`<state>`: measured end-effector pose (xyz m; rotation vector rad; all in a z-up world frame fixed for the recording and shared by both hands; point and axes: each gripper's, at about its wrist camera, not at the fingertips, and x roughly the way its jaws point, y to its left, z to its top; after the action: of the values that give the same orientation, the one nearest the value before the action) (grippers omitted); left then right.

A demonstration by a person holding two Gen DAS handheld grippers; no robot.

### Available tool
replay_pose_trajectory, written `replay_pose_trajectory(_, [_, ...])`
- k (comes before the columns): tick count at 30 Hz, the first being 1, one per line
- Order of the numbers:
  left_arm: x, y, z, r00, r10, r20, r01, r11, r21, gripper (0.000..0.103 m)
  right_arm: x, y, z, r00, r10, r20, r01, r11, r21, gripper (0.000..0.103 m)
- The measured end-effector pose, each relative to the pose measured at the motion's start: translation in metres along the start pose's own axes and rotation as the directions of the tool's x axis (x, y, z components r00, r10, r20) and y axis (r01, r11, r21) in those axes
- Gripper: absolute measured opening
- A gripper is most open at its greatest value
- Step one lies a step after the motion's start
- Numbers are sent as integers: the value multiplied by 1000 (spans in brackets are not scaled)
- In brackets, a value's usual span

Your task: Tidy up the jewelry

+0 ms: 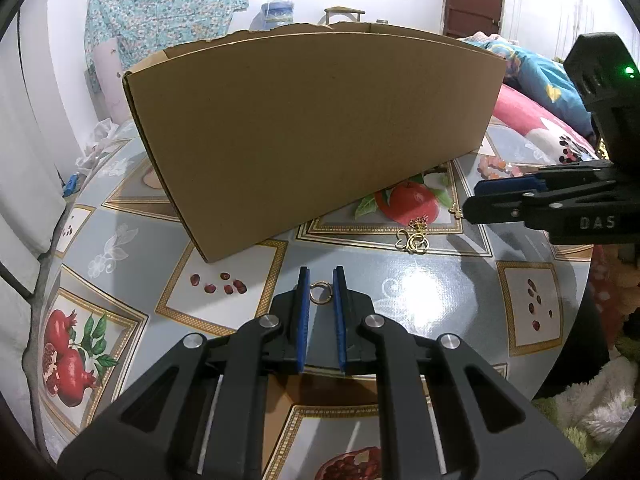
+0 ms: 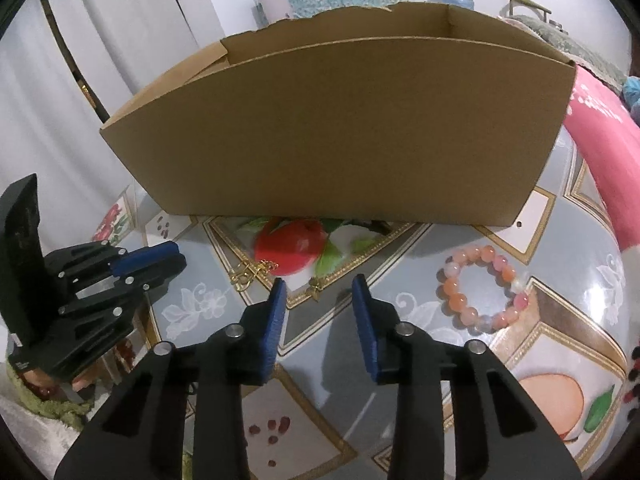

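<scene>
The left tool (image 1: 320, 286) points down at the counter (image 1: 432, 280), which wears a glossy grey-blue cloth printed with pomegranates and gold-framed squares. Its two blue-padded fingers (image 1: 304, 300) stand close together with a small gold ring (image 1: 321, 293) between their tips. The ring fills nearly the whole gap, but whether the pads press on it cannot be told. The ring lies low against the cloth.

Beyond that tool stands a large open brown cardboard box (image 1: 312, 128) with a torn back rim, resting on the counter.

The right tool (image 2: 319, 286) is open, its blue pads (image 2: 276, 320) apart and tilted down at the cloth. A tiny gold charm earring (image 2: 316, 284) lies on the counter between the two fingertips, closer to the left pad and touching neither. No pad presses on it. In the left wrist view the same earring sits just at the tip of the right tool.

A cluster of gold earrings with a fine chain (image 2: 250, 273) lies just left of the right tool's left finger, at the edge of a printed red fruit, in front of the box. It lies outside both tools.

A bracelet of round pink and orange beads (image 2: 482, 288) lies flat on the counter, to the right of the right tool and well apart from it, near the box's right front corner.
</scene>
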<state>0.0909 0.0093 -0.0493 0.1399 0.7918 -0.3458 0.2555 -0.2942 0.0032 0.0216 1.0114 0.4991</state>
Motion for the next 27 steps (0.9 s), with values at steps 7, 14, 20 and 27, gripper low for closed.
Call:
replay_pose_trajectory(7, [-1, 1, 1, 1000, -1, 4, 1, 1000, -2, 10, 8, 10, 0, 999, -35, 4, 35, 999, -15, 25])
replay_pose_trajectory(14, [-1, 1, 0, 1000, -2, 4, 2, 1000, -4, 10, 13, 22, 0, 994, -108, 9, 108, 992, -68, 9])
replay_pose_trajectory(20, [-1, 1, 0, 1000, -3, 6, 3, 1000, -4, 10, 12, 14, 0, 997, -76, 8, 76, 997, -22, 7])
replay_pose_trajectory(27, [-1, 0, 1, 1000, -5, 8, 5, 1000, -6, 10, 0, 3, -1, 999, -44, 26, 43, 999, 32, 7])
